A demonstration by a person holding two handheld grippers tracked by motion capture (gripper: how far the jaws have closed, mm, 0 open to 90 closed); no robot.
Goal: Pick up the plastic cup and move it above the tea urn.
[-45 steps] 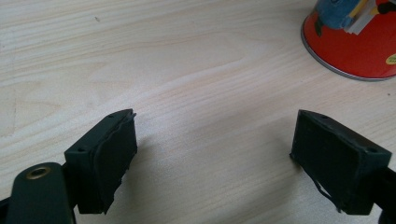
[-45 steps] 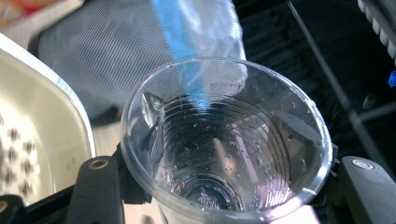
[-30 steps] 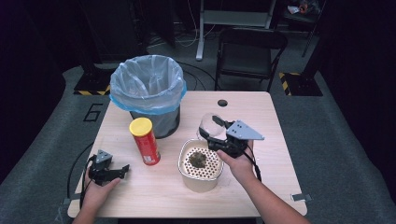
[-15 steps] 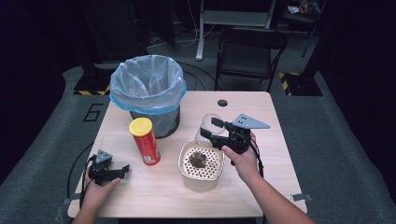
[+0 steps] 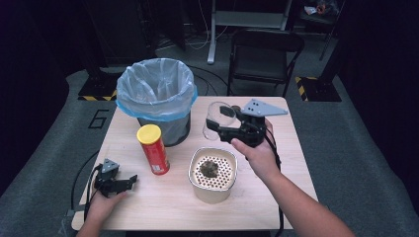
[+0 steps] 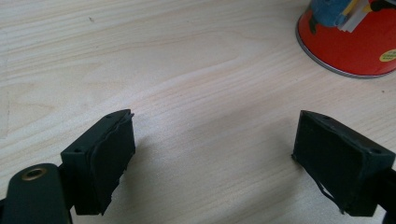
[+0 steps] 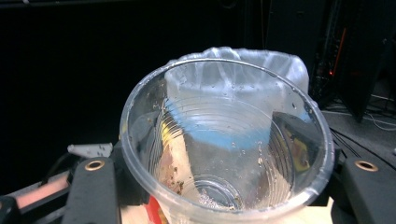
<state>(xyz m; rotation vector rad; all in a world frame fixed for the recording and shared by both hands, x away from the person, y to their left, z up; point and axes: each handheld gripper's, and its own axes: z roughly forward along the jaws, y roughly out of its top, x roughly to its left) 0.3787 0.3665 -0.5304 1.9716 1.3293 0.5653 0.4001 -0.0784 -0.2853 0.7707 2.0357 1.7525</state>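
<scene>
The clear plastic cup (image 7: 226, 140) hides most of the right gripper (image 5: 223, 124), whose fingers (image 7: 91, 186) clamp its sides above the bench (image 5: 148, 207). Left gripper (image 6: 215, 158) fingers stand apart.

This looks like a lab or recording studio, not a home: a small wooden bench (image 5: 163, 202) stands alone on grey carpet marked with a "6" (image 5: 100, 119). Black drapes surround it, with a folding chair (image 5: 264, 54) at 12 o'clock, yellow-black hazard tape (image 5: 311, 84) and loose cables (image 5: 200, 42) behind.
</scene>
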